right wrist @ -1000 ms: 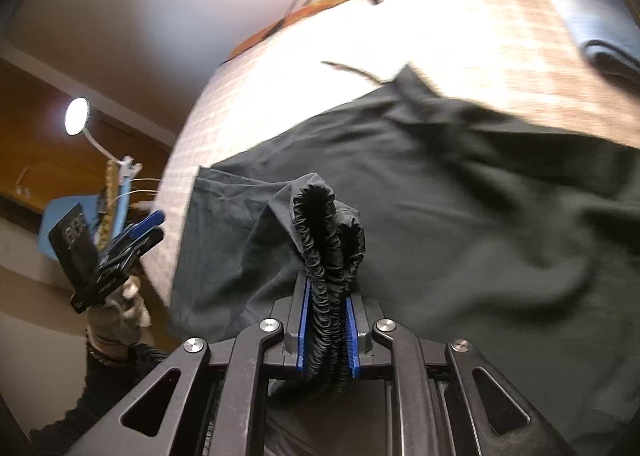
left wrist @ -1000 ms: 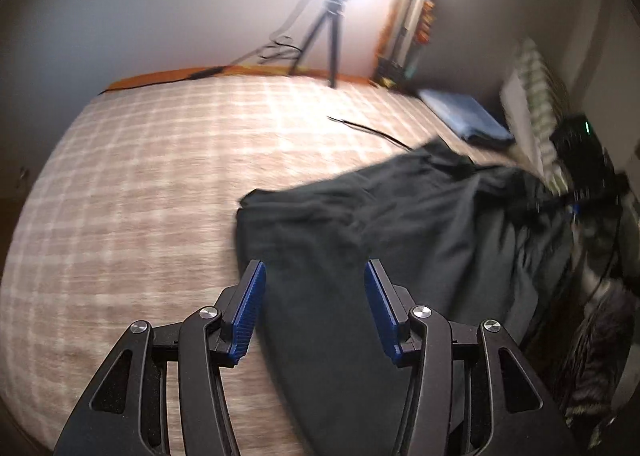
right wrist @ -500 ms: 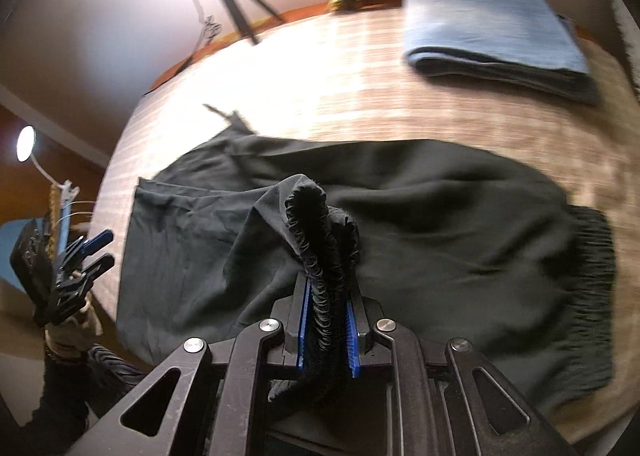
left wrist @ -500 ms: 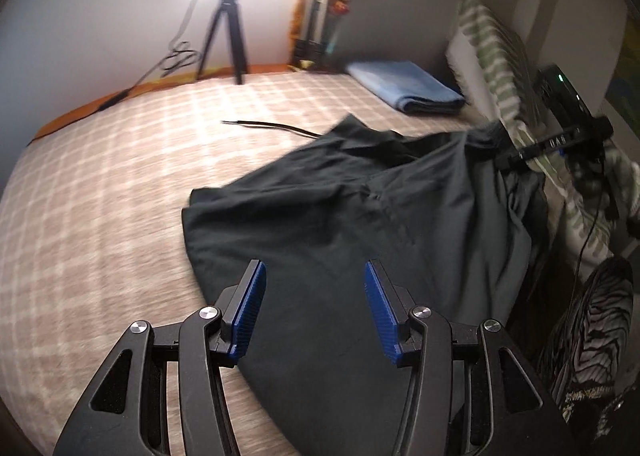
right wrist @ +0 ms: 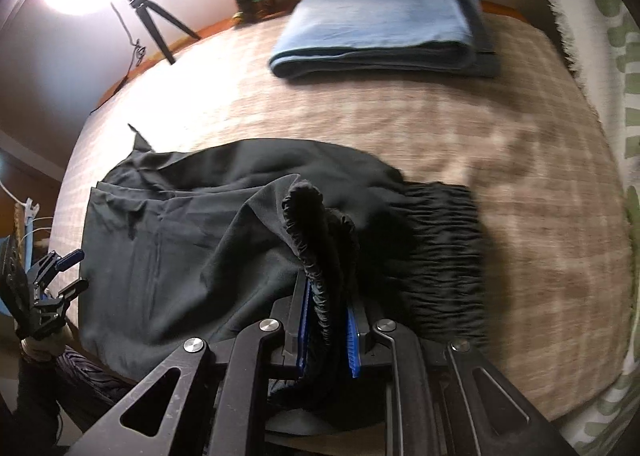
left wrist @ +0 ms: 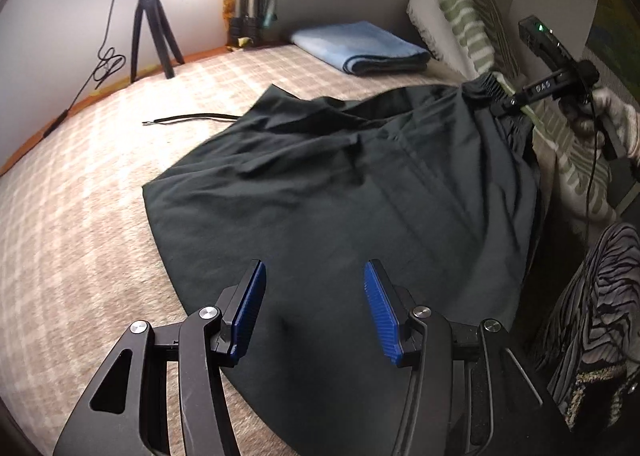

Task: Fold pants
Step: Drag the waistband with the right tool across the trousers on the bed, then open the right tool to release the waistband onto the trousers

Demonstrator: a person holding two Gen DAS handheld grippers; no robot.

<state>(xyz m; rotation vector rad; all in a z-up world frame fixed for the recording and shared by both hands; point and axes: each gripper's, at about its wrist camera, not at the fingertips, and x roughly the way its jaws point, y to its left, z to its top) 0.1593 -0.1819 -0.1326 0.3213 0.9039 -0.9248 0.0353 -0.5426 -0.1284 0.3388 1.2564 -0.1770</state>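
Observation:
Dark pants (left wrist: pixel 340 192) lie spread over the beige checked bed (left wrist: pixel 80 216). My left gripper (left wrist: pixel 314 296) hovers over their near hem, open, with nothing between its blue pads. In the right wrist view my right gripper (right wrist: pixel 326 320) is shut on a bunched fold of the elastic waistband (right wrist: pixel 316 232), lifted off the bed. The rest of the gathered waistband (right wrist: pixel 444 252) lies flat to its right. The left wrist view shows the right gripper (left wrist: pixel 516 96) far right, holding the waistband up. The left gripper (right wrist: pixel 52 276) appears at the left edge of the right wrist view.
A folded blue blanket (right wrist: pixel 380 28) lies at the bed's far side. A green patterned pillow (left wrist: pixel 460 8) leans at the right. A tripod with a bright lamp (left wrist: pixel 150 16) stands by the wall. A black drawstring (left wrist: pixel 192 118) lies on the bed. A person's patterned trouser leg (left wrist: pixel 592 316) is at right.
Both views have swung rightward: the blanket and pillow came into view and the pants slid left. The right gripper kept its hold on the waistband; the left stayed open.

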